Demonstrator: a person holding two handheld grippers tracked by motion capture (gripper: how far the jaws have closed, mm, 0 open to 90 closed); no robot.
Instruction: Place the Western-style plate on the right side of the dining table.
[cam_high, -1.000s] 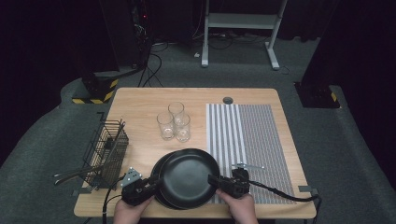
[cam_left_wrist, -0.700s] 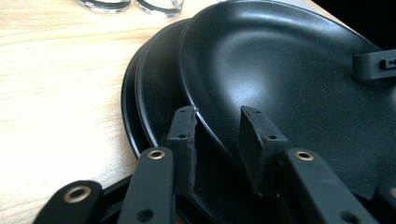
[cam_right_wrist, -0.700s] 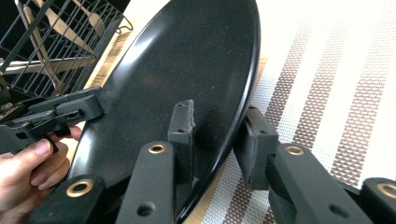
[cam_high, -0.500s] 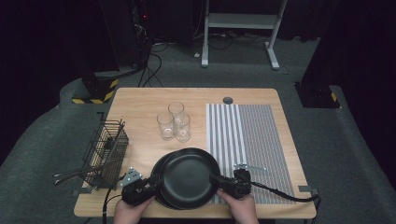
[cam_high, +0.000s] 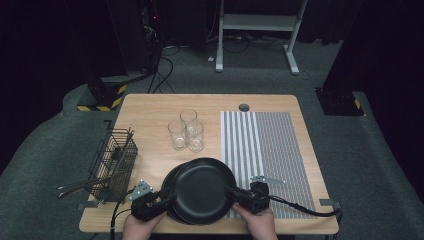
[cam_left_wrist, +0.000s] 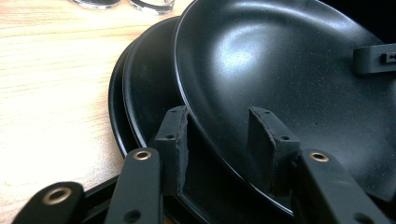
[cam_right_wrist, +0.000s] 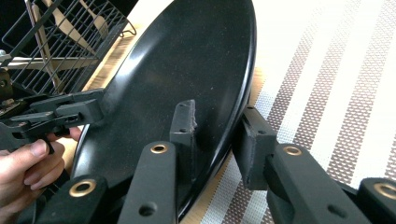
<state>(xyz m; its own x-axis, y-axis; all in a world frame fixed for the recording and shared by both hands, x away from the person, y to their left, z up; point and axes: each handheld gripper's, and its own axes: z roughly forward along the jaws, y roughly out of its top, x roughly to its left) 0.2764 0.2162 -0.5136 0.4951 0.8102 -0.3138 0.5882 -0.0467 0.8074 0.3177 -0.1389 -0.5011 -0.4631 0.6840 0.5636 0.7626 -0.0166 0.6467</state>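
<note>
At the near edge of the light wooden table (cam_high: 150, 107), a round black non-stick plate (cam_high: 202, 189) sits tilted atop a stack of further black plates (cam_high: 170, 185). The right gripper (cam_high: 239, 195) clamps this top plate's right rim, one pad on the upper face and one beneath, just over the striped grey-and-white woven placemat (cam_high: 265, 145). The left gripper (cam_high: 164, 199) straddles the opposite rim; its jaws have just been opening and stand apart, rim between them, pads clear of it. A black wire cutlery basket (cam_high: 116, 160) stands to the left, and three clear drinking glasses (cam_high: 186, 131) behind.
</note>
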